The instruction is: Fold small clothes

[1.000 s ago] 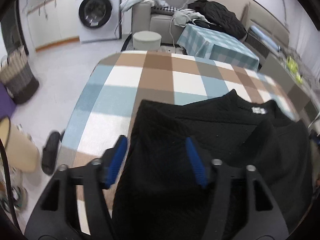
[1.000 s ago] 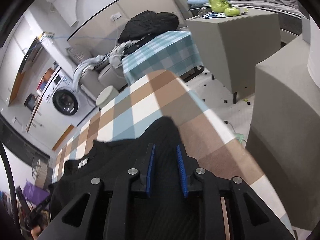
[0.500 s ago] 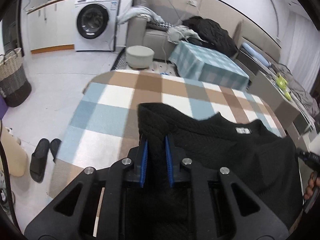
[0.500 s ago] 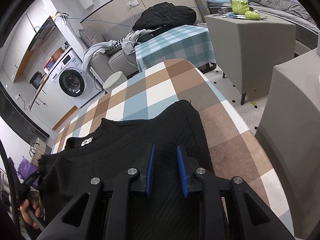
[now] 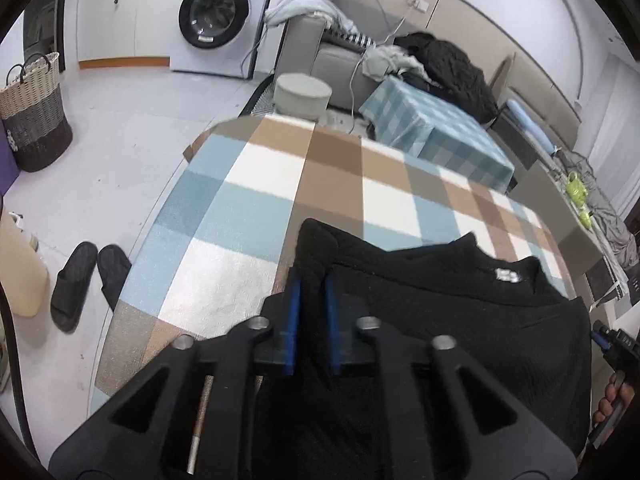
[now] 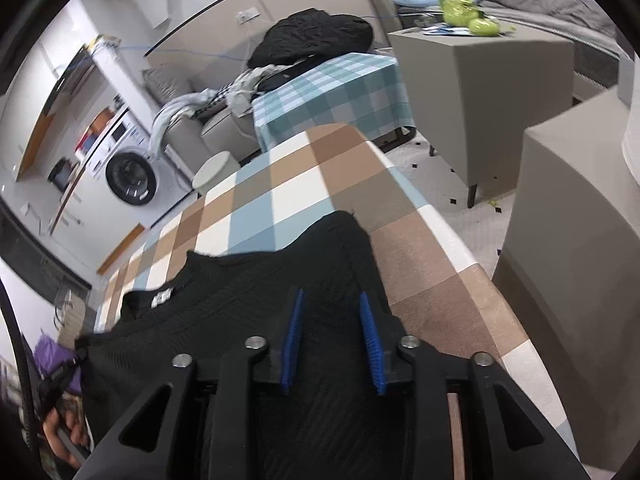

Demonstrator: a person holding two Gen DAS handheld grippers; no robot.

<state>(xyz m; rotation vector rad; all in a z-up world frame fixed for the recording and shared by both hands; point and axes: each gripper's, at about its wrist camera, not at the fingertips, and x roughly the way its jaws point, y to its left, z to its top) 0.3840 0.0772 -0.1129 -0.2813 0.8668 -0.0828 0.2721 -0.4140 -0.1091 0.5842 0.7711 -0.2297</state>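
A black knit top (image 5: 460, 312) with a white neck label (image 5: 507, 276) lies on the checked table (image 5: 280, 184). My left gripper (image 5: 310, 280) is shut on the top's left edge, fabric pinched between the blue pads. In the right wrist view the same top (image 6: 248, 304) spreads across the table (image 6: 304, 184). My right gripper (image 6: 332, 300) is shut on the top's right edge, its blue pads a little apart with fabric between them. The other gripper shows at the right edge of the left wrist view (image 5: 612, 344).
A small teal checked table (image 5: 436, 136), a round stool (image 5: 304, 92), a sofa with clothes (image 5: 440, 56) and a washing machine (image 5: 216, 16) stand beyond. Slippers (image 5: 88, 280) and a basket (image 5: 34, 108) are on the floor at left. Grey cabinets (image 6: 480, 92) stand at right.
My left gripper has closed on the top's left edge and lifted it. My right gripper has kept its hold on the right edge while both views shifted.
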